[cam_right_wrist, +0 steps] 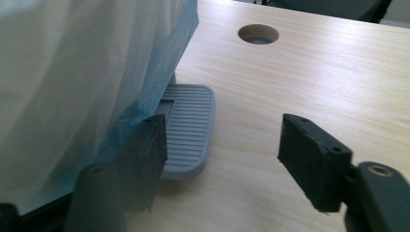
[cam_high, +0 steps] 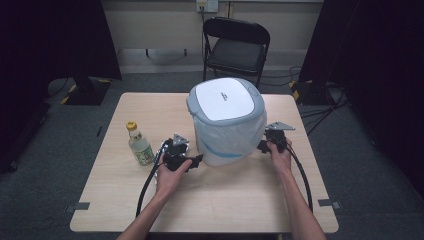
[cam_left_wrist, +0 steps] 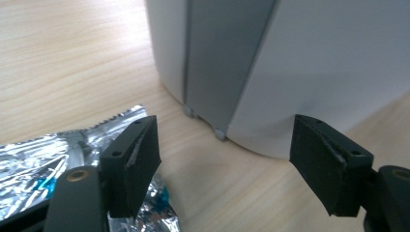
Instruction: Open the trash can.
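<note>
wooden table (cam_high: pixel 225 200), lidded bin (cam_high: pixel 226 120) between the gaping left tool (cam_left_wrist: pixel 225 164) and gaping right tool (cam_right_wrist: pixel 220 162)

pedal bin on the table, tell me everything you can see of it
The pedal bin stands upright mid-table, lid shut. White lid and grey-white plastic body, with a pale blue-edged liner bag draped down its sides. A ribbed grey foot pedal juts out at its base, beside the right tool. The left tool hangs open by its other side.

Count on counter (cam_high: pixel 235 200): 1 pedal bin (cam_high: pixel 226 120) w/ 1 plastic liner (cam_high: pixel 235 135), 1 foot pedal (cam_right_wrist: pixel 188 130); 1 bottle (cam_high: pixel 139 145), yellow cap; 1 foil wrapper (cam_left_wrist: pixel 29 164). 2 grippers: left (cam_high: pixel 197 161), right (cam_high: pixel 261 146). 1 cable hole (cam_right_wrist: pixel 258 34). Behind counter: 1 folding chair (cam_high: pixel 236 47).
</note>
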Available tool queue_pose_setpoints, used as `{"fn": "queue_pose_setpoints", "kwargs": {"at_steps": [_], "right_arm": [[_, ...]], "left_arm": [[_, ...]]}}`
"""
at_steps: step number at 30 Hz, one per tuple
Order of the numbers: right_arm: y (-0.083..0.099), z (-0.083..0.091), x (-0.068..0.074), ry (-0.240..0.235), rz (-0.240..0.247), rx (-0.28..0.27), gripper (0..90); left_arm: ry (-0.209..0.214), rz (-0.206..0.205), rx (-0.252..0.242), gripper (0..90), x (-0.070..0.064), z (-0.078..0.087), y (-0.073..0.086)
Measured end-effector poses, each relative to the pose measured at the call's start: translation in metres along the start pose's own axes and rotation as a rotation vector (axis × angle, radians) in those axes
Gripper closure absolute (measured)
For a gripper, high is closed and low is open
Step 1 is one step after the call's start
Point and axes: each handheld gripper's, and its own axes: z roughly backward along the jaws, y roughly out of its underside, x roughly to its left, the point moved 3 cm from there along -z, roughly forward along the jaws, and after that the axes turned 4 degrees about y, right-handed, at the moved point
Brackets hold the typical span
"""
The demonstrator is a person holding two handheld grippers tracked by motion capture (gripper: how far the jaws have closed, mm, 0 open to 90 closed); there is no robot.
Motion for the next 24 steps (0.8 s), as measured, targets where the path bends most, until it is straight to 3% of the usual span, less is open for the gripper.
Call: {"fn": "queue_pose_setpoints", "kwargs": {"at_steps": [2, 6, 12, 14, 18, 20, 21, 24], "right_arm": [[0.001, 0.002, 0.001, -0.037, 0.001, 0.007, 44.6], [0.005, 0.008, 0.008, -0.115, 0.019, 0.013, 44.7], [0.010, 0.014, 0.021, -0.148, 0.049, 0.001, 44.5], [0.013, 0.020, 0.033, -0.158, 0.089, 0.012, 44.8], [0.016, 0.027, 0.045, -0.169, 0.115, 0.017, 44.6], [0.019, 0.033, 0.052, -0.173, 0.124, 0.021, 44.5], [0.022, 0.038, 0.060, -0.182, 0.150, 0.033, 43.6], [0.023, 0.043, 0.066, -0.191, 0.164, 0.039, 42.9]], "left_arm": [[0.000, -0.004, 0.001, 25.4, 0.000, 0.001, 0.001], [-0.011, -0.002, 0.010, 23.2, 0.004, 0.005, 0.004], [-0.023, 0.019, 0.005, 24.0, 0.012, 0.015, 0.011], [-0.024, 0.022, 0.016, 22.9, 0.015, 0.017, 0.014], [-0.022, 0.014, 0.030, 20.9, 0.019, 0.020, 0.016], [-0.020, 0.024, 0.028, 20.9, 0.021, 0.021, 0.017], [-0.015, 0.034, 0.024, 21.0, 0.022, 0.020, 0.018], [-0.009, 0.007, 0.033, 21.0, 0.021, 0.019, 0.018]]}}
